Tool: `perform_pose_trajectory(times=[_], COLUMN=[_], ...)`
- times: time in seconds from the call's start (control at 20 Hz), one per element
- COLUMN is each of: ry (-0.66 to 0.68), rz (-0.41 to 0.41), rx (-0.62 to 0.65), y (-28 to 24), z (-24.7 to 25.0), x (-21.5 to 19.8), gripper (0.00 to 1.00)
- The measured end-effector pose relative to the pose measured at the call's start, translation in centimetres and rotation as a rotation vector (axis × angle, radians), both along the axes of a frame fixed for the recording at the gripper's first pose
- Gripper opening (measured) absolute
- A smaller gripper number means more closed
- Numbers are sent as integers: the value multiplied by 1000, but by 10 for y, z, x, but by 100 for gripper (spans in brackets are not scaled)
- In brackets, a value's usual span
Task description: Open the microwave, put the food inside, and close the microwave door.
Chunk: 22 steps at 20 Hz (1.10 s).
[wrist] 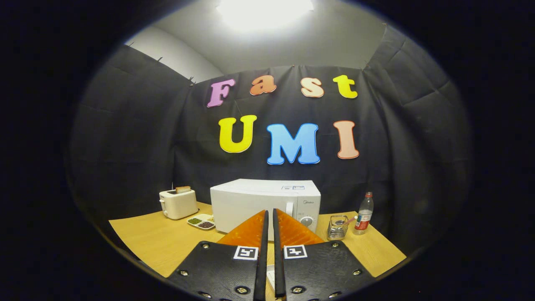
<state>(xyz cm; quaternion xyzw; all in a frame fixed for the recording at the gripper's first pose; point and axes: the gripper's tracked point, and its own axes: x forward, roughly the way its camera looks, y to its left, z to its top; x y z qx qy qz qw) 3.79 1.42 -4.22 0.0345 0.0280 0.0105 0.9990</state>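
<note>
White microwave (265,203), door closed, beyond the gripper (270,214), fingers together.

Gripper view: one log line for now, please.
gripper: shut, empty | microwave: door closed, beyond fingers | stage: not yet opened

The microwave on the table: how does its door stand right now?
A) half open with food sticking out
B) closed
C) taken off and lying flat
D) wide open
B: the microwave shows a flat, flush white front with its door closed, standing beyond the gripper, whose fingers are nearly together with nothing between them.
</note>
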Motion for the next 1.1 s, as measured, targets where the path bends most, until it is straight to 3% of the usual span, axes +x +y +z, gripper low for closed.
perform_pose_trajectory(times=[0.25,0.45,0.5,0.55,0.6,0.65,0.7,0.8,1.1], ry=[-20,-19,3,14,21,25,20,-5,-1], rz=[43,-3,21,34,40,38,37,30,48], rx=[-9,32,19,15,8,-7,-27,-62,-67], y=[8,-5,1,6,9,9,12,16,25], z=[32,36,31,28,28,28,31,38,35], x=[-47,-66,-71,-74,-79,-82,-87,-89,-91], gripper=[8,8,8,16,34,45,69,97,97])
